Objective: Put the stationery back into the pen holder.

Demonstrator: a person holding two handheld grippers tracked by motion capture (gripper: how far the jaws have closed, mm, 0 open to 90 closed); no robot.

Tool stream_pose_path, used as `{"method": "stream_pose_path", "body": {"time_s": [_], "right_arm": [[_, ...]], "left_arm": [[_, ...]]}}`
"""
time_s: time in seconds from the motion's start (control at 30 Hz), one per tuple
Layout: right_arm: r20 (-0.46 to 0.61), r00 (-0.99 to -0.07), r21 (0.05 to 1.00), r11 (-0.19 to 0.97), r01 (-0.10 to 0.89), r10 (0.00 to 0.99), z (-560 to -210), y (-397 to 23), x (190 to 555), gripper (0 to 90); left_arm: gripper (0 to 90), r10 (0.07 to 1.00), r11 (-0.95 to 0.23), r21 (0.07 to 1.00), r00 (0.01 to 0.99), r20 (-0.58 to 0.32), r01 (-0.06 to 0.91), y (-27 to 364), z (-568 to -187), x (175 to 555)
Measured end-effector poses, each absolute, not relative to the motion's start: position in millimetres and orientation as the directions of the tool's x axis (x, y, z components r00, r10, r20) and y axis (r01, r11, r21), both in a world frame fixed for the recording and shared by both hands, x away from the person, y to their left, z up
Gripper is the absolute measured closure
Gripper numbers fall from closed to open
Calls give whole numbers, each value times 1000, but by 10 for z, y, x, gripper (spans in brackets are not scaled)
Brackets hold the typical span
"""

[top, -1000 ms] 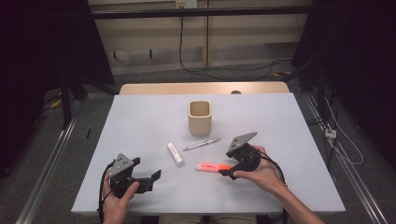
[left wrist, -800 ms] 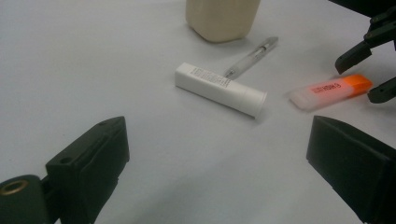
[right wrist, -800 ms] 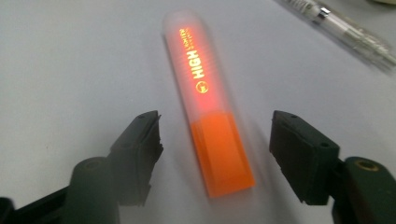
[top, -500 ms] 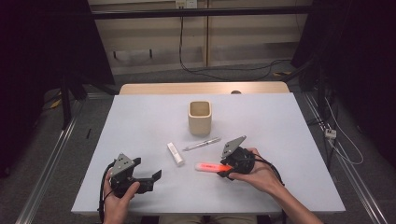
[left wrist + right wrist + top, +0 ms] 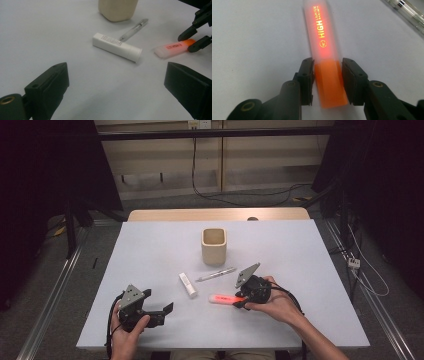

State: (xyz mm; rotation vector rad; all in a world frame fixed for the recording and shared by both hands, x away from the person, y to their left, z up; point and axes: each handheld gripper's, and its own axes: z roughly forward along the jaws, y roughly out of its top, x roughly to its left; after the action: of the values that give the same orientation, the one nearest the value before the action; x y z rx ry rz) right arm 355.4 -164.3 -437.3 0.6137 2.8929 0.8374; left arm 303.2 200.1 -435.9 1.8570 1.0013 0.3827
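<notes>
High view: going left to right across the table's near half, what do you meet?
Left tongs → white tube → clear pen → right tongs around the orange highlighter. The pen and highlighter overlap sideways, so their order is loose.

Right gripper (image 5: pixel 328 75) tilts down over the orange highlighter (image 5: pixel 325 62), grey top plate swinging from level to steep. Jaws just closing around the orange end, now hugging both sides, with a sliver of gap perhaps left.

White tube (image 5: pixel 188 284), clear pen (image 5: pixel 216 274) and beige cup (image 5: pixel 214 246) on table (image 5: pixel 150 250).
</notes>
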Motion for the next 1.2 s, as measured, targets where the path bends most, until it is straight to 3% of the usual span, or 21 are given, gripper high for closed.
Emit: {"method": "stream_pose_path", "body": {"time_s": [0.43, 1.2], "right_arm": [[13, -928, 517, 792, 325, 372, -4360, -1624, 3550, 679], [69, -904, 587, 716, 378, 421, -4224, -1731, 3559, 679]], "left_arm": [[57, 775, -208, 856, 613, -151, 473, 2010, -4357, 3032], [54, 738, -262, 840, 660, -143, 475, 1969, -4368, 3070]]}}
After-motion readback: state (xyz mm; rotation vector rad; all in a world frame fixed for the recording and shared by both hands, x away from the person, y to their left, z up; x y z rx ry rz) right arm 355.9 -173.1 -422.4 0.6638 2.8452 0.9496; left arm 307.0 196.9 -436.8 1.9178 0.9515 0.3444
